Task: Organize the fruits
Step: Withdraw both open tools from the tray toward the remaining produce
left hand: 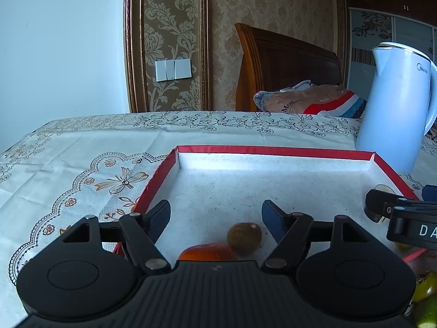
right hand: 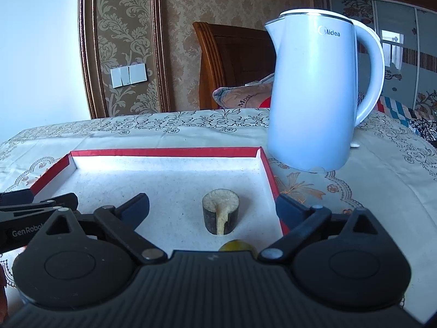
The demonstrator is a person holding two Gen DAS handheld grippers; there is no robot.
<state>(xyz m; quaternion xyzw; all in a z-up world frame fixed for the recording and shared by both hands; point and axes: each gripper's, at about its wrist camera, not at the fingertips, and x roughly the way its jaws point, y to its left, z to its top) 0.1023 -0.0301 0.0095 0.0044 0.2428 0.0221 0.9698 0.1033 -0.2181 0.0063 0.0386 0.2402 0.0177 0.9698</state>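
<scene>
While claws point(left hand: 215, 216) gape, kiwi point(left hand: 244, 238) in tray point(left hand: 273, 151)

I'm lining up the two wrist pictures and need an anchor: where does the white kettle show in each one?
Left wrist view: the white kettle stands at the far right edge, partly cut off, behind the tray's far right corner.
Right wrist view: the kettle stands whole, right of centre, just beyond the same corner.
Shared landmark: the red-rimmed tray on the flowered tablecloth.
</scene>
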